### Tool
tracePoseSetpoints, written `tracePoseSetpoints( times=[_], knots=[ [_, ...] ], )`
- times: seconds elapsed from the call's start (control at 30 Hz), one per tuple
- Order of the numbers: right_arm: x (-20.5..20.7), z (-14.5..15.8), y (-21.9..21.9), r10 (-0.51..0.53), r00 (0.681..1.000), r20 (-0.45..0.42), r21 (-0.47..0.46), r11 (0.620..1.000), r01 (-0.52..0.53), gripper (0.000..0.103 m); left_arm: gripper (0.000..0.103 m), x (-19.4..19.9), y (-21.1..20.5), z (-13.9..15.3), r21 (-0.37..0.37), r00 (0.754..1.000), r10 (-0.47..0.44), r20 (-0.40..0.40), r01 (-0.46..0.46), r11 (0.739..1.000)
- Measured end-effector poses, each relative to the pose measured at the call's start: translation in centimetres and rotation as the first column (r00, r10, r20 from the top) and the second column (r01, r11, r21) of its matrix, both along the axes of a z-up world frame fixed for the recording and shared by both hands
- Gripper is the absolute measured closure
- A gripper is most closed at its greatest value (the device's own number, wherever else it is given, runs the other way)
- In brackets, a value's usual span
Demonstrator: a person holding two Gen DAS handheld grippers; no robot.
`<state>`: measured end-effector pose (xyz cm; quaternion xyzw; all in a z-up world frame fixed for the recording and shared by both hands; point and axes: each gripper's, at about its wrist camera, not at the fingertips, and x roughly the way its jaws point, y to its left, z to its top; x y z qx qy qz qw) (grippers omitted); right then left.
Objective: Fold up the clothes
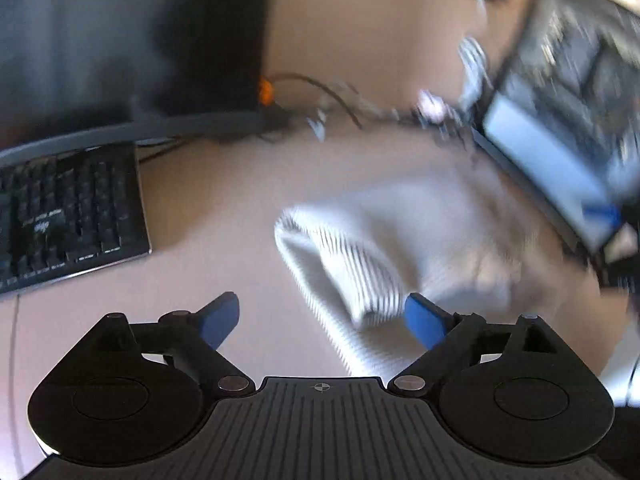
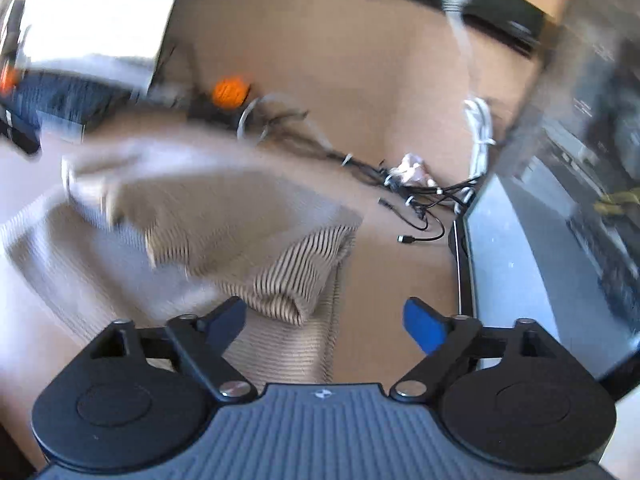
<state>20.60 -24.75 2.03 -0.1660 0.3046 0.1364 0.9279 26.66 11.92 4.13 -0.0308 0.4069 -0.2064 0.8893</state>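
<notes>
Ribbed beige sweater (image 2: 280,276) lies bunched on the desk (image 1: 224,216), its folded edge just ahead of the right gripper (image 2: 324,320), whose blue fingers (image 2: 424,326) stand wide apart, empty. The left gripper (image 1: 322,322) is likewise spread, cloth beside its right-side finger, a black keyboard (image 1: 68,212) off to its left

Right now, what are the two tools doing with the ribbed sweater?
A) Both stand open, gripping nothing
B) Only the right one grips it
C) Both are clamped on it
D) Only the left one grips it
A: the left tool and the right tool both show blue fingers spread wide, with the ribbed sweater lying loose on the desk.
</notes>
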Motion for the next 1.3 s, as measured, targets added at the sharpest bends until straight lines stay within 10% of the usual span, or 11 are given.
tracePoseSetpoints(
  times=[0.27, 0.4, 0.6, 1.07, 1.3],
  knots=[
    [8.3, -0.5, 3.5, -0.112, 0.993, 0.031, 0.162, 0.981, 0.106, 0.0, 0.009, 5.4, -7.0, -2.1, 0.086, 1.0, 0.003, 0.027, -0.006, 0.996],
    [11.9, -4.7, 4.2, -0.164, 0.986, -0.035, -0.059, 0.985, 0.162, 0.0, 0.008, 5.2, -8.5, -4.6, 0.298, 0.999, -0.013, 0.03, 0.004, 0.955],
    [9.9, -3.3, 3.8, -0.166, 0.986, 0.022, -0.055, 0.985, 0.167, 0.0, 0.006, 4.7, -7.5, -4.4, 0.27, 1.0, 0.019, 0.021, -0.024, 0.963],
    [9.8, -5.7, 4.7, -0.198, 0.967, -0.159, 0.089, 0.973, 0.214, 0.0, 0.003, 4.6, -8.3, -4.4, 0.29, 0.997, 0.062, 0.041, -0.071, 0.954],
    [8.8, -5.2, 3.6, -0.205, 0.963, -0.176, 0.163, 0.958, 0.234, 0.0, 0.003, 2.6, -8.0, -2.4, 0.127, 0.988, 0.155, 0.03, -0.157, 0.979]
  ],
)
